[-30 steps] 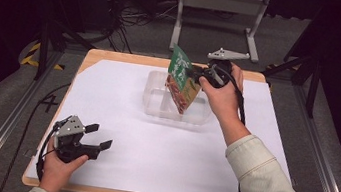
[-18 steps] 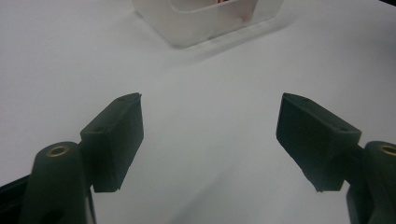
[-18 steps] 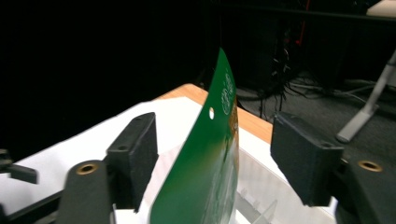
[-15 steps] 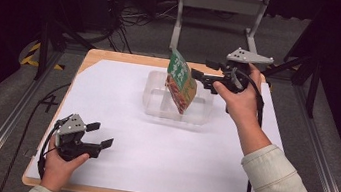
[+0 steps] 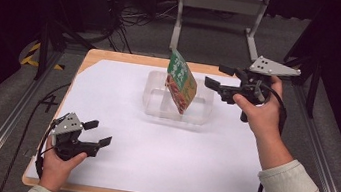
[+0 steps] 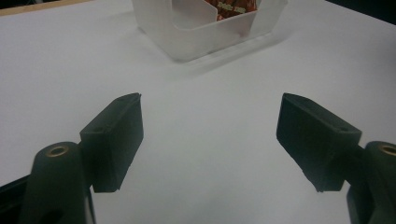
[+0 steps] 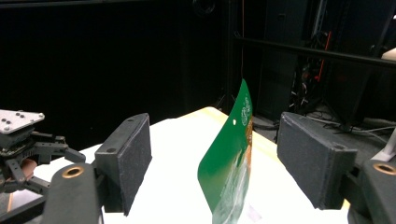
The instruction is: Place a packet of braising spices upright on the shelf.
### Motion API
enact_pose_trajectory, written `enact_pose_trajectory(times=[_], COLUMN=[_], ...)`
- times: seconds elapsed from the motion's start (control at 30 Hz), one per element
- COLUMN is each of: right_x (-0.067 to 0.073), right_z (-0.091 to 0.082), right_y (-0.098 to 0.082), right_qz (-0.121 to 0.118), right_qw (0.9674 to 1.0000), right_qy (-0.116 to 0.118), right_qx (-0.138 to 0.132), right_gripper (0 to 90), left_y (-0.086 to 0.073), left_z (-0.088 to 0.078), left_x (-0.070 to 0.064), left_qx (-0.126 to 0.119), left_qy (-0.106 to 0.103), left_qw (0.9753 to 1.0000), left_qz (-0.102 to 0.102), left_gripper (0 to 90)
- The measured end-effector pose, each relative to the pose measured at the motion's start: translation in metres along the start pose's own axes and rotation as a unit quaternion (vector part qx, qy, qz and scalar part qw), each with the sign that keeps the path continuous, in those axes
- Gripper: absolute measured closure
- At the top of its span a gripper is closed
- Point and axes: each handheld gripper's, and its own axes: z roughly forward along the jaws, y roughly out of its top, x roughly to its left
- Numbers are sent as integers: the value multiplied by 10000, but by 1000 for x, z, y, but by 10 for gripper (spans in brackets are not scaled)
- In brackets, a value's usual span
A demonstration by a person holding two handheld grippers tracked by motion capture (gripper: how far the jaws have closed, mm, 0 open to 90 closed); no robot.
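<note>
packet [image 5: 181, 80] | foot hidden in bin [image 5: 154, 105] | lettering illegible

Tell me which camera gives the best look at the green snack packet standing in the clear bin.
The high view: there the green snack packet shows whole, leaning in the clear bin, green top and red lower part. The right gripper view catches just its green upper edge, edge-on beyond the open jaws. The left gripper view shows a red sliver over the bin's wall.
</note>
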Motion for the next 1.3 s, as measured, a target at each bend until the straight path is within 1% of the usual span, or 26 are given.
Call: enact_pose_trajectory(times=[0.07,0.1,0.13,0.17,0.27,0.3,0.37,0.43,0.47,0.5,0.57,0.63,0.73,0.8,0.9,1.03,1.17,1.2,1.23,1.3], right_x=[0,-1,-1,-2,-2,-2,-3,-4,-4,-4,-4,-3,-1,0,2,5,4,3,2,0], right_z=[-6,-10,-10,-15,-22,-22,-29,-34,-37,-39,-45,-51,-57,-59,-64,-70,-76,-77,-78,-81], right_y=[0,0,0,-3,-7,-7,-10,-12,-14,-15,-17,-21,-33,-41,-57,-80,-98,-102,-106,-114], right_qz=[-16,-21,-21,-39,-100,-100,-107,-108,-124,-146,-239,-266,-270,-276,-333,-326,-202,-160,-128,-22], right_qw=[10000,10000,10000,10000,9999,9999,9999,9999,9998,9998,9995,9994,9993,9992,9989,9988,9992,9992,9993,9994], right_qy=[13,4,4,-25,-100,-100,-101,-109,-113,-100,-130,-172,-218,-241,-281,-310,-351,-354,-343,-346], right_qx=[-31,-29,-29,0,67,67,49,46,59,79,130,106,128,177,174,174,74,64,53,22], right_gripper=[259,259,259,257,257,257,252,251,251,251,250,248,245,245,245,245,245,245,245,245], left_y=[0,0,0,0,0,0,0,0,1,1,1,2,1,1,0,0,0,0,0,0], left_z=[0,0,0,-1,-1,-1,-2,-2,-2,-1,0,0,0,0,-1,-1,-1,-1,-1,-2], left_x=[0,0,0,1,2,2,2,2,1,0,-2,-4,-3,-2,-1,-2,-2,-3,-2,-2], left_qx=[-9,-29,-29,-37,-34,-34,-47,-50,-33,-39,-3,31,3,-7,-45,-63,-103,-105,-129,-133], left_qy=[5,-10,-10,-7,-7,-7,-3,3,5,50,66,57,57,28,50,25,14,-15,7,-9], left_qw=[10000,10000,10000,10000,10000,10000,10000,10000,10000,10000,9999,9999,9999,10000,9999,9999,9999,9999,9998,9998], left_qz=[1,-50,-50,-31,-28,-28,-68,-57,-23,17,101,118,108,51,88,87,119,88,143,130], left_gripper=[239,239,239,239,238,238,238,237,238,238,237,237,236,236,235,235,233,233,233,232])
